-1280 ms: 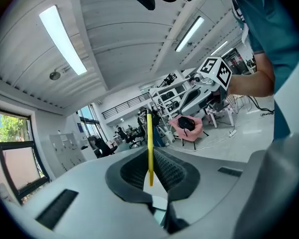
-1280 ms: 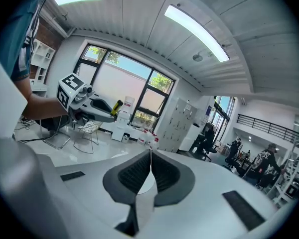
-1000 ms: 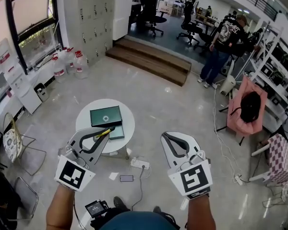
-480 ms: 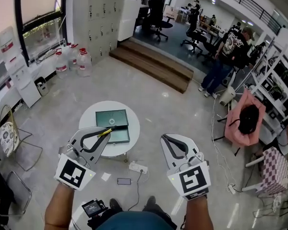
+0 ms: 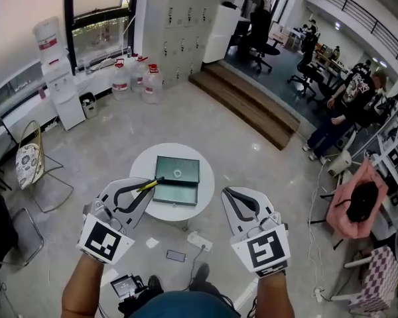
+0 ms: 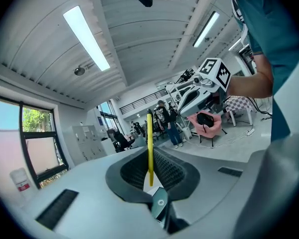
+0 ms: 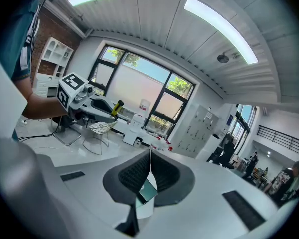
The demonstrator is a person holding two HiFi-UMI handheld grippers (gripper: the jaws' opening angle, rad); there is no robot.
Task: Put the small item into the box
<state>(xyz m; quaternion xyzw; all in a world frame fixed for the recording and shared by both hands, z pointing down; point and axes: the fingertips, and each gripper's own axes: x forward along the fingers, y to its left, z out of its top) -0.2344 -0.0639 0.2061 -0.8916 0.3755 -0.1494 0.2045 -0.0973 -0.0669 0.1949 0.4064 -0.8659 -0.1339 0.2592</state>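
Desk (image 5: 140, 167) and box (image 5: 178, 169) shifted right in head view. Left hand-held gripper (image 5: 152, 182) clenched on yellow small item (image 5: 146, 185), over desk, just beside box. Right hand-held gripper (image 5: 226, 193) clenched, empty.

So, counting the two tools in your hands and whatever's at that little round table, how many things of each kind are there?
Grippers: 2, the left gripper and the right gripper
yellow item: 1, clamped in the left gripper
dark green box: 1
round white table: 1
Total: 5
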